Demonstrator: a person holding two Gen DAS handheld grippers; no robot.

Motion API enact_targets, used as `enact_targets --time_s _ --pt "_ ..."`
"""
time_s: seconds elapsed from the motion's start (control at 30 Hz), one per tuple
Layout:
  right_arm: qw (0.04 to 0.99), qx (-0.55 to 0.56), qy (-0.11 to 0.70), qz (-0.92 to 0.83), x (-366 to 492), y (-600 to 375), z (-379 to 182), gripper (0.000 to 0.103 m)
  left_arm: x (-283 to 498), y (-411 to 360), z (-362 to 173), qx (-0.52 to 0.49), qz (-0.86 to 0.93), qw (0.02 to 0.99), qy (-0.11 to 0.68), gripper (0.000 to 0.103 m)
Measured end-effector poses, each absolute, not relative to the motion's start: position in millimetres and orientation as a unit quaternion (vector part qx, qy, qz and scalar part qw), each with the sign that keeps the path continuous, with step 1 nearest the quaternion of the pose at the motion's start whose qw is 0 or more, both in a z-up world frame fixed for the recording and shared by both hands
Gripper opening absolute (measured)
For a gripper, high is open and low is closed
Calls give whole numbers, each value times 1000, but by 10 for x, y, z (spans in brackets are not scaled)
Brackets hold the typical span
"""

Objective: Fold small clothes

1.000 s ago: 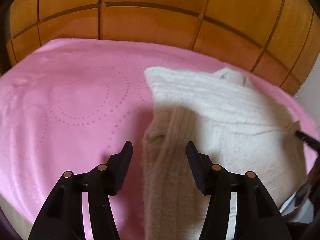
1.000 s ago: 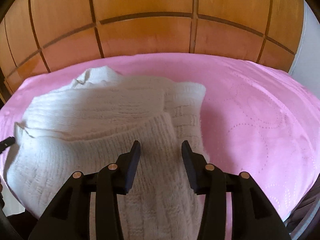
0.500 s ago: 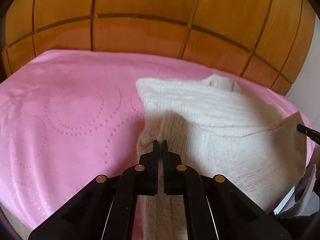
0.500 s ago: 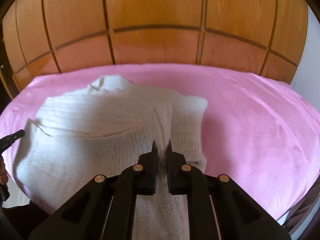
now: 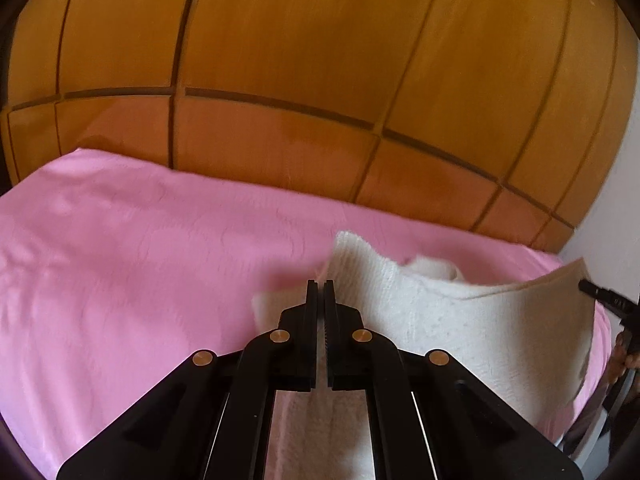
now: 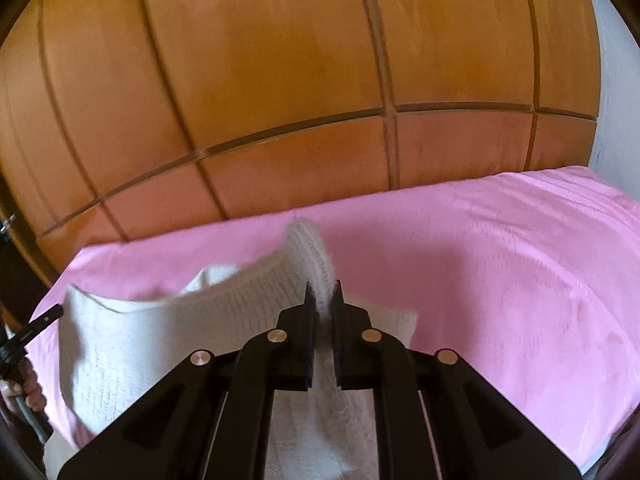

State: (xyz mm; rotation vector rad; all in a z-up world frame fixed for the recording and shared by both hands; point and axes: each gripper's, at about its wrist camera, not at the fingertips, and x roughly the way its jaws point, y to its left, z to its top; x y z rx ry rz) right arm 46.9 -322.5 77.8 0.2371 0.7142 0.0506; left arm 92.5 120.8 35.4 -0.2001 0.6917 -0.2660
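A: Sweater (image 5: 460,332) hem is off the pink bedspread (image 5: 120,280) now. A second ago both your tools stood spread over the flat knit; half a second ago they closed on it, and now the near edge rises into the middle of each frame.

B: So are both clamped on cloth?

A: Yes. Your left gripper (image 5: 320,286) pinches one corner, jaws nearly together, with fabric standing up just right of them. Your right gripper (image 6: 322,294) bites a thicker fold of the sweater (image 6: 160,340), knit bulging between the jaws.

B: And the rest?

A: The far part looks to lie on the bedspread (image 6: 500,260) below the wooden headboard (image 5: 320,80). You have likely begun the bottom-to-top fold; carry both corners forward evenly.
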Motion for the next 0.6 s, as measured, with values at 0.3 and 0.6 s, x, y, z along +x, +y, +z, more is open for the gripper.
enact_targets --time_s 0.3,0.6 --pt "897 110 426 -50 1231 -3313 -32 6 1764 829 -141 -58 -75 907 411 1" --pt "907 110 405 -46 1024 -3249 -8 40 1528 828 -94 -49 -68 909 407 2"
